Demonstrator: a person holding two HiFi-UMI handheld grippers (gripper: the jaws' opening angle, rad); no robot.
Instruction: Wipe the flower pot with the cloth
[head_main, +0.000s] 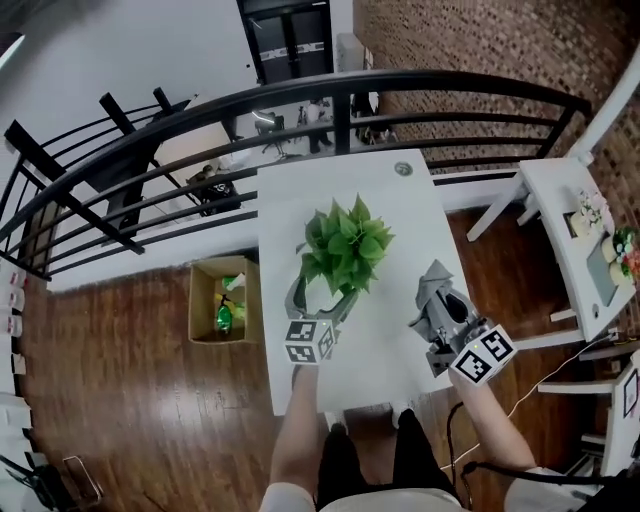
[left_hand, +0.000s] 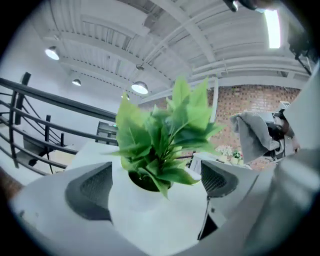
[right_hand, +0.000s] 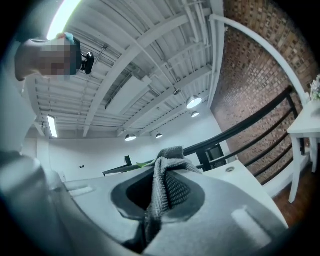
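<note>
Pot: round white flower pot (left_hand: 150, 207) with green plant (left_hand: 167, 132) stands on white table (head_main: 400, 220), between your left gripper's (head_main: 323, 297) spread jaws, pads apparently slack. Right gripper (right_hand: 162, 192) clenches grey woven cloth (right_hand: 167, 172), just right. Steady pot firmly, then rub cloth round wall.

flower pot (left_hand: 150, 210) base cut off at btm, leaves (left_hand: 165, 135) blurred

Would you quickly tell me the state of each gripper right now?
Left gripper: open, with the flower pot between its jaws.
Right gripper: closed on the cloth.
</note>
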